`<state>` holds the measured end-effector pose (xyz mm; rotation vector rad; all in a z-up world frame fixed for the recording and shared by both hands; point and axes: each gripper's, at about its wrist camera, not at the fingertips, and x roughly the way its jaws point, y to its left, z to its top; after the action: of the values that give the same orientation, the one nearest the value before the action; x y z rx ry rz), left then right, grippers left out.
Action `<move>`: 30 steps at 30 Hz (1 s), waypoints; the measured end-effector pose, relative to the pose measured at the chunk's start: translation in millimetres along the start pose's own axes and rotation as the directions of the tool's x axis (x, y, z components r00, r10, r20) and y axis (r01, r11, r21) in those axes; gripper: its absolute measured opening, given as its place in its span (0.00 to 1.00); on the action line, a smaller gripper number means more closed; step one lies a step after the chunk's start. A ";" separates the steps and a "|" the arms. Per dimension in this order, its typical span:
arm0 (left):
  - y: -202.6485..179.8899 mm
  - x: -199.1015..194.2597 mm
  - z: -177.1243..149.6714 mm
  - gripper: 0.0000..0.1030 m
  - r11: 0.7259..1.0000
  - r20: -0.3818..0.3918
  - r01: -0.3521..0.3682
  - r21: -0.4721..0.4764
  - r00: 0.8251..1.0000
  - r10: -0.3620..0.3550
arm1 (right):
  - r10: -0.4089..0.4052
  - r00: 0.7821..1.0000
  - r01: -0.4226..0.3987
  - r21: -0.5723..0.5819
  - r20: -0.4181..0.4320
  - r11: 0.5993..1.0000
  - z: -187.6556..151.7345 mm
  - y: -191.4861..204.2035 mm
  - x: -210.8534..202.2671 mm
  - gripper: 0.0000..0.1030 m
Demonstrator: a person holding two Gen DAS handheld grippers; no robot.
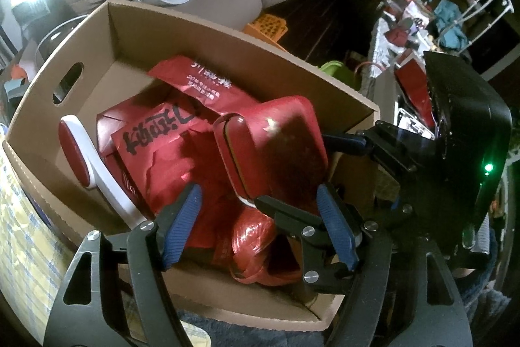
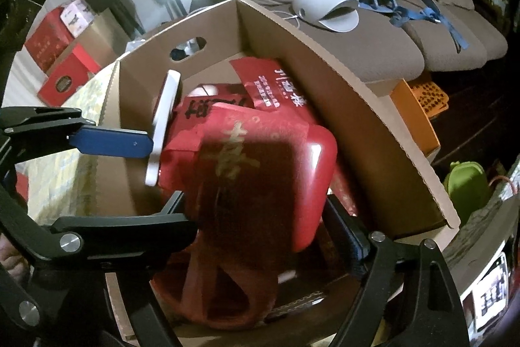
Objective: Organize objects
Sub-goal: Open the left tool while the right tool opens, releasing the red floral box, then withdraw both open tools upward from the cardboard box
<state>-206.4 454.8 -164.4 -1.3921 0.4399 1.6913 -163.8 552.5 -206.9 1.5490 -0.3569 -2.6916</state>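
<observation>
Your right gripper (image 2: 260, 226) is clamped on the red tin (image 2: 269, 181) above the cardboard box (image 2: 357, 126); its far pad is half hidden behind it. Your left gripper (image 1: 256, 223) hangs apart just beside the tin, over crumpled red bags (image 1: 182, 158) with blurred print.

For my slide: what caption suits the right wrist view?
Right gripper holds a red tin over the cardboard box.

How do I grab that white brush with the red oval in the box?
Probably pinch the white brush by its oval head, coming from above: it stands on edge, head up, handle tucked down beside the red bags.
</observation>
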 end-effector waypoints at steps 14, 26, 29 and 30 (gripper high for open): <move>13.0 -0.3 -2.7 0.69 0.999 -0.002 -0.018 -0.034 1.000 0.018 | -0.006 1.000 0.006 -0.020 -0.011 1.000 -2.6 4.0 3.4 0.79; 16.6 6.0 -2.6 0.69 0.986 0.019 -0.166 -0.011 0.986 0.166 | -0.017 1.000 0.016 -0.026 -0.023 1.000 -2.0 3.7 4.3 0.79; 17.0 7.8 -2.3 0.69 0.981 0.021 -0.195 -0.005 0.981 0.195 | -0.014 1.000 0.013 -0.025 -0.021 1.000 -1.9 3.4 4.3 0.79; 17.4 8.5 -2.6 0.69 0.980 0.022 -0.201 -0.004 0.979 0.201 | -0.014 1.000 0.014 -0.026 -0.021 1.000 -1.9 3.4 4.4 0.79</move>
<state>-218.5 446.7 -177.4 -1.3661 0.5825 1.8676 -164.7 548.3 -210.8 1.5782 -0.3109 -2.6769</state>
